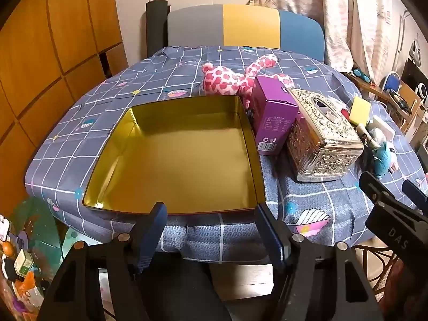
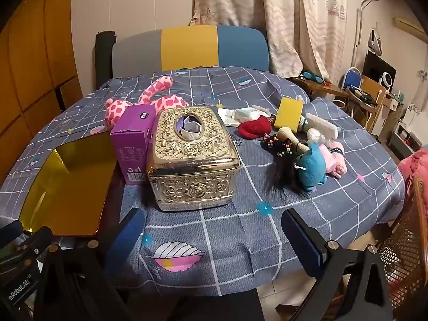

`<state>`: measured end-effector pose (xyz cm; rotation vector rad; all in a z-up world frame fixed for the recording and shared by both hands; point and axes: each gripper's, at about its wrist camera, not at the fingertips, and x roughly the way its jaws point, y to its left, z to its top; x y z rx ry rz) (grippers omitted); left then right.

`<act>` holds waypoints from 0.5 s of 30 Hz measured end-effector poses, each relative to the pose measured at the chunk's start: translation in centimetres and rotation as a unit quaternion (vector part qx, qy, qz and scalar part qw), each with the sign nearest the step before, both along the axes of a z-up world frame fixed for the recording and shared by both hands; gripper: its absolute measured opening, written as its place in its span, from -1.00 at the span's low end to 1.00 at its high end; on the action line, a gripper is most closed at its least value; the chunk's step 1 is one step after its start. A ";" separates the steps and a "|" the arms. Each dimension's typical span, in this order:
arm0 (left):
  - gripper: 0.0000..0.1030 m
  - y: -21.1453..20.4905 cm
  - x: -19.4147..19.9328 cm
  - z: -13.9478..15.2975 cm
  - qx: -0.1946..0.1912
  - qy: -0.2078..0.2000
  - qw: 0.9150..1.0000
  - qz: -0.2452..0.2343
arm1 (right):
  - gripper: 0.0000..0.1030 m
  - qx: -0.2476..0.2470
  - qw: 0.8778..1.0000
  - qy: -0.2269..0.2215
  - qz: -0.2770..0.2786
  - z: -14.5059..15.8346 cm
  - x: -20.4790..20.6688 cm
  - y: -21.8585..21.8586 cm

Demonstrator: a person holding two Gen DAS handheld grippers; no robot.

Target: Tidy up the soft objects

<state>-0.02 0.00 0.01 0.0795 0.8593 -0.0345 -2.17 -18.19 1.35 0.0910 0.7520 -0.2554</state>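
- Checked tablecloth (image 2: pixel 307 195) everywhere, gold tin (image 1: pixel 182 157) sitting empty on my left.
- Left gripper (image 1: pixel 211 230) and right gripper (image 2: pixel 214 238): jaws spread, holding nothing.
- Pink plush (image 1: pixel 227 80) is wedged behind the purple box (image 1: pixel 272 117); grabbing it could topple that.
- Blue plush (image 2: pixel 311 167) lies tangled among clutter far right, so I might snag the hair.

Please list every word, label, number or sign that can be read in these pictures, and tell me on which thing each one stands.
"DAS": on the body of the right hand-held gripper.
"nRobot.AI": on the body of the left hand-held gripper; its start is cut off.
Recycling and bin signs, plus a barcode: on the purple box.
The purple box's table of small print and the mark on its top: too small to read.
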 end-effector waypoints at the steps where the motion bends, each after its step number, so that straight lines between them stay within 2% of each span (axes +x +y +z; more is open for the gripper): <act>1: 0.34 0.0 0.0 0.0 -0.003 0.006 1.000 0.000 | 0.99 0.000 1.000 0.000 -0.001 0.0 0.0 0.0; 5: 0.34 -0.6 -0.5 0.2 -0.005 0.003 1.000 0.001 | 0.99 0.000 1.000 -0.001 -0.001 -0.1 0.0 0.0; 9: 0.34 0.1 0.1 -0.6 -0.020 0.018 1.000 -0.006 | 0.99 0.003 1.000 0.002 0.001 -1.0 0.2 0.1; 15: 0.34 0.0 0.0 -0.4 -0.018 0.016 1.000 -0.013 | 0.99 0.002 1.000 0.005 0.001 -0.4 0.2 0.0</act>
